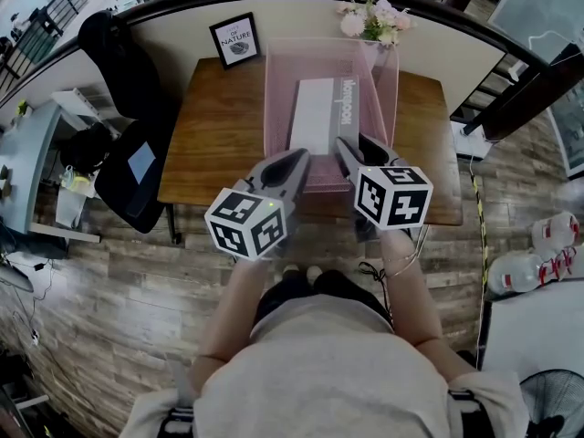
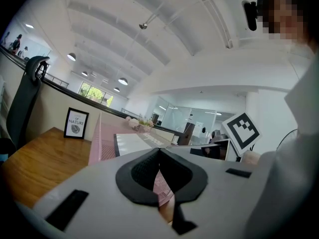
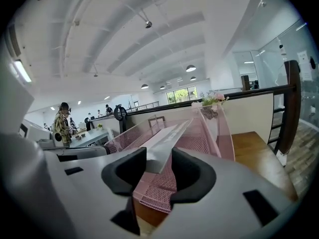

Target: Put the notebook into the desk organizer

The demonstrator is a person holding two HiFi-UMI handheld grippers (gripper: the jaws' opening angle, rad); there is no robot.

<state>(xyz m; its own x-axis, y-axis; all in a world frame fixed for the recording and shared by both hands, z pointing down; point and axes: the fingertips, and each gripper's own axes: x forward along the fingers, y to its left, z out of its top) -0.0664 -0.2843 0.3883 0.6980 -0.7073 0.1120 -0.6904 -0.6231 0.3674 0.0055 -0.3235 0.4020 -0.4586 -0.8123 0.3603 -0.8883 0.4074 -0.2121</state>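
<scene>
Right now two tongs hover at the near edge of one wooden desk (image 1: 219,144), and I count one pink mesh desk organizer (image 1: 274,89) on it, holding one notebook (image 1: 315,115).

Straight ahead of both pairs of tongs, the notebook is already inside the organizer. Its long axis runs directly away from them toward the back of the desk. A grey band with lettering runs along the long side that lies ahead of the right tongs (image 1: 354,149). From those tongs the pale cover looks tilted, one long edge higher than the other.

The right tongs stand spread, with the notebook's near short end between the two pads. Their tips reach over the organizer's near wall.

The left tongs (image 1: 301,158) are pressed together at the tips, just beside the right pair and at the same near wall. Pink mesh shows through the slit behind the tips, and I cannot tell whether they nip it.

Beyond the left tongs, one framed print (image 1: 235,41) leans at the desk's far edge. Beyond the right tongs is one bunch of flowers (image 1: 374,18). Off to the left pair's outer side stands one black chair (image 1: 123,71).
</scene>
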